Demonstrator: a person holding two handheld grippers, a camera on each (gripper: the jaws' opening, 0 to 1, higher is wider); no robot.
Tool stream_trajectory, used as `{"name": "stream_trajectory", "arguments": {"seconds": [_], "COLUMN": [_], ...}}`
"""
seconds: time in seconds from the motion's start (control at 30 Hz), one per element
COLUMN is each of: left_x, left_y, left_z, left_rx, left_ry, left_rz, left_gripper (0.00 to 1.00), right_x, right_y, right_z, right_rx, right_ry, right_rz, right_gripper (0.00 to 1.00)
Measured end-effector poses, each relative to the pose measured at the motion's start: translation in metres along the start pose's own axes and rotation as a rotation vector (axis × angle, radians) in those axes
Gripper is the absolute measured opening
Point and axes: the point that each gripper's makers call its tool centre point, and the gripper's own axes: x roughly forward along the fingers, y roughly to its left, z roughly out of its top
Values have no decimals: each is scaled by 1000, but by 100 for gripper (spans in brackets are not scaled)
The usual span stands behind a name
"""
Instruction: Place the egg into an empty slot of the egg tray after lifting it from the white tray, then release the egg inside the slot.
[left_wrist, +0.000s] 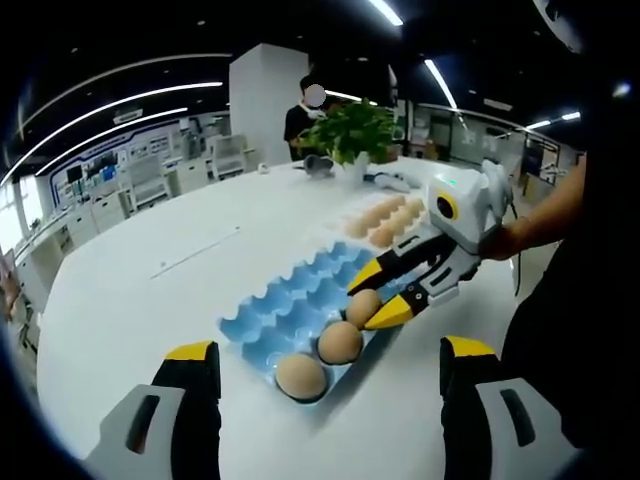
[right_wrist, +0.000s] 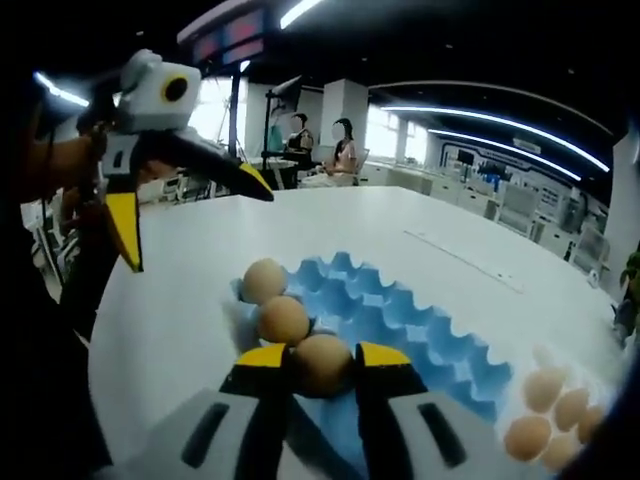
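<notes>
The right gripper (right_wrist: 322, 362) clamps a smooth brown egg (right_wrist: 322, 362) over the blue moulded egg tray (right_wrist: 400, 310), at six o'clock. Light, brittle, slippery: grip its sides gently. The left gripper (left_wrist: 325, 365) hangs open.

At frame centre, the right gripper (left_wrist: 371, 305) clasps an egg (left_wrist: 362, 306) over the blue egg tray (left_wrist: 290, 305); two eggs (left_wrist: 340, 342) sit below it
</notes>
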Motion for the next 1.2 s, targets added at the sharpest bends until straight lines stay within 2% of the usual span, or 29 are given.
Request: {"name": "stream_trajectory", "arguments": {"seconds": [0.27,0.33,0.43,0.57,0.7,0.77,0.87,1.0,1.13,1.2], "left_x": [0,0,-1,0,0,0,1,1,1,0], "left_y": [0,0,0,-2,-2,-3,-4,-4,-5,-5], "left_z": [-2,-2,-2,-2,-2,-1,-1,0,-1,-1], "left_rx": [-2,-3,-4,-1,-2,0,2,2,4,3], "left_ry": [4,3,3,5,5,3,4,2,6,5], "left_rz": [1,2,1,-5,-5,-8,-10,-9,-9,-9], "left_gripper": [92,92,92,92,92,91,91,91,91,91], "right_x": [-12,-19,-38,-63,-104,-133,-167,-203,-231,-237], "right_y": [-2,-4,-15,-42,-86,-113,-140,-164,-180,-183], "right_z": [-4,-7,-11,-20,-32,-47,-60,-77,-100,-106], "right_rx": [44,57,113,170,243,292,333,371,445,450], "right_ry": [-2,-5,-25,-37,-65,-50,-62,-48,-33,-19], "right_rz": [-13,-27,-86,-208,-402,-542,-679,-823,-923,-952], "right_gripper": [27,27,26,26,26,26,26,26,26,25]}}
